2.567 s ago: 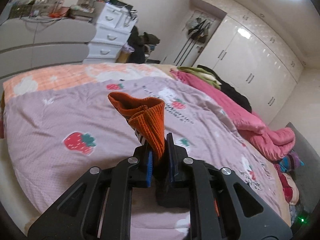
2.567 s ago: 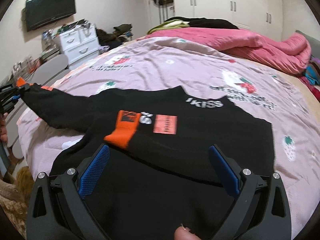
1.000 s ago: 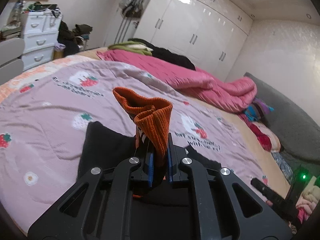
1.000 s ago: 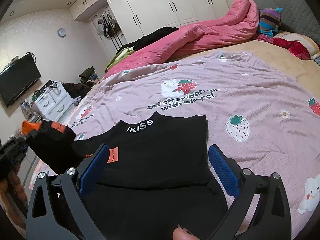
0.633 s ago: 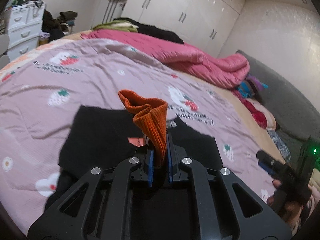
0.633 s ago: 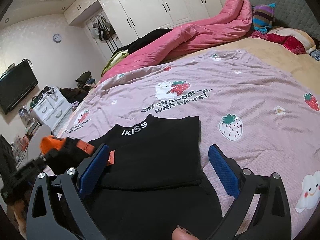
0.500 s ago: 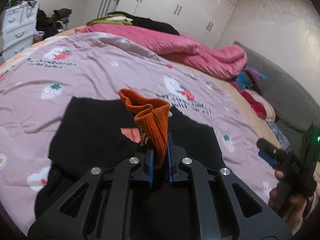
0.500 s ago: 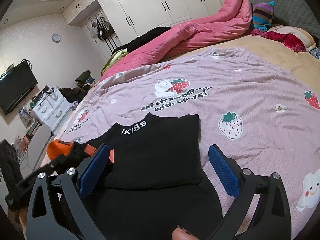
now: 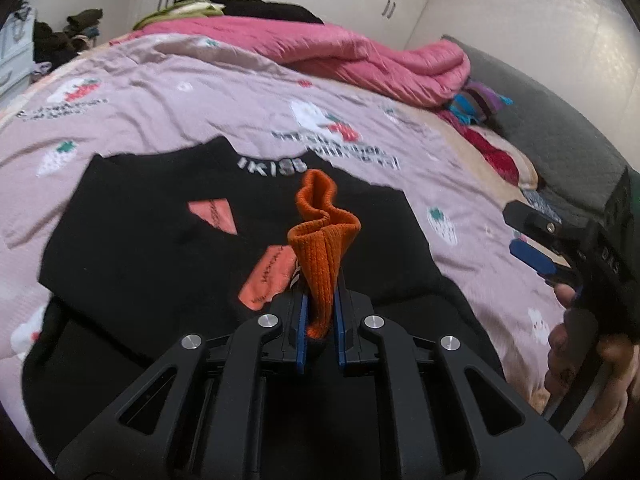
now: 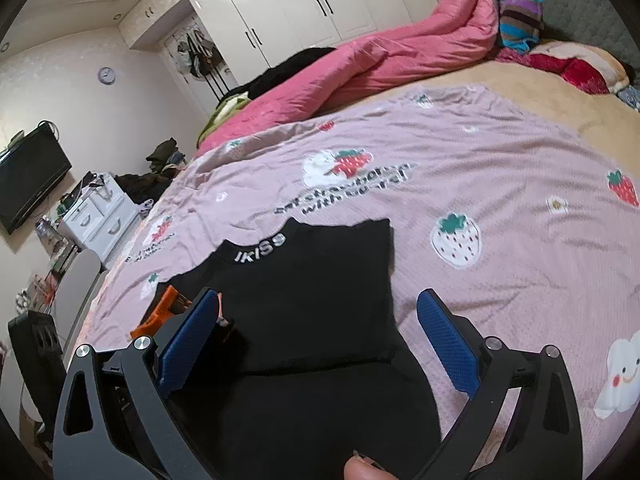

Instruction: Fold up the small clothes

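A black sweater (image 9: 140,220) with "IKISS" on its collar lies flat on the strawberry-print bedspread (image 9: 160,92). My left gripper (image 9: 320,320) is shut on the sleeve's orange ribbed cuff (image 9: 324,232), which stands up from the jaws low over the middle of the sweater's body. In the right wrist view the sweater (image 10: 312,280) lies just ahead of my right gripper (image 10: 316,332). That gripper is open with nothing between its blue pads (image 10: 448,344), and it hovers over the lower part. The cuff (image 10: 164,312) shows at the sweater's left side. A hand holds the right gripper (image 9: 536,248) at the bed's right.
A rumpled pink quilt (image 10: 380,60) and dark clothes lie along the far side of the bed. Pillows (image 10: 576,68) and a striped item sit at the head end. White wardrobes (image 10: 288,12), a white drawer unit (image 10: 100,216) and a wall TV (image 10: 28,176) stand beyond.
My left gripper has carried the orange cuff across and down over the sweater's body, drawing the sleeve inward. The right gripper has stayed open in about the same place.
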Action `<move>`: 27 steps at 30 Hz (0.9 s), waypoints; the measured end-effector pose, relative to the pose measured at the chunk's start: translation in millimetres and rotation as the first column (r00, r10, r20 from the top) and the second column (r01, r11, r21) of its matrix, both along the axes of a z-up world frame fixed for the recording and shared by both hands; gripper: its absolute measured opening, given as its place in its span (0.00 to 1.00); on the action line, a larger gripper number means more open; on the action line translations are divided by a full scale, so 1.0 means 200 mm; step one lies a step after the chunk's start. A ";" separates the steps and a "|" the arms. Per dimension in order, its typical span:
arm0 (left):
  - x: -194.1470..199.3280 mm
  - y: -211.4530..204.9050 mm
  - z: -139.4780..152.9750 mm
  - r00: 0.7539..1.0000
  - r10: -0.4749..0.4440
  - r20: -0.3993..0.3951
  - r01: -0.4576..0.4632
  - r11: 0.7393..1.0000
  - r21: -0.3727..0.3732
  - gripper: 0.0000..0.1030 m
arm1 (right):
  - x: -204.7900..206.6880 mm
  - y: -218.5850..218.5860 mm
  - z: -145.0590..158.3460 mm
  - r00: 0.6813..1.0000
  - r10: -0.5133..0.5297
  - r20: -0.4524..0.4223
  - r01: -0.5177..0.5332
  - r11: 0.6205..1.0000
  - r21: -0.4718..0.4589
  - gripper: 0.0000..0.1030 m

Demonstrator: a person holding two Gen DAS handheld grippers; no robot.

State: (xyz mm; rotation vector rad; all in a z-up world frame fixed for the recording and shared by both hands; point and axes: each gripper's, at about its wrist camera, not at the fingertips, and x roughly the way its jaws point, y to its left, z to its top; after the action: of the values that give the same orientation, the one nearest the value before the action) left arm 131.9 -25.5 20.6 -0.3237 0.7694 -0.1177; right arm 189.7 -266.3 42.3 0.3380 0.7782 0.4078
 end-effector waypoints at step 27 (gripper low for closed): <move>-0.26 0.40 0.06 0.981 0.191 -0.013 -0.192 0.981 -0.005 0.78 | -0.17 0.39 -0.30 0.963 0.223 -0.152 -0.231 0.972 -0.043 0.78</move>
State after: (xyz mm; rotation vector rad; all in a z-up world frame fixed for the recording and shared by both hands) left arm 80.1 55.3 32.3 -0.4032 0.7464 0.0634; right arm 155.8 -187.8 -18.6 0.2241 0.9756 0.5787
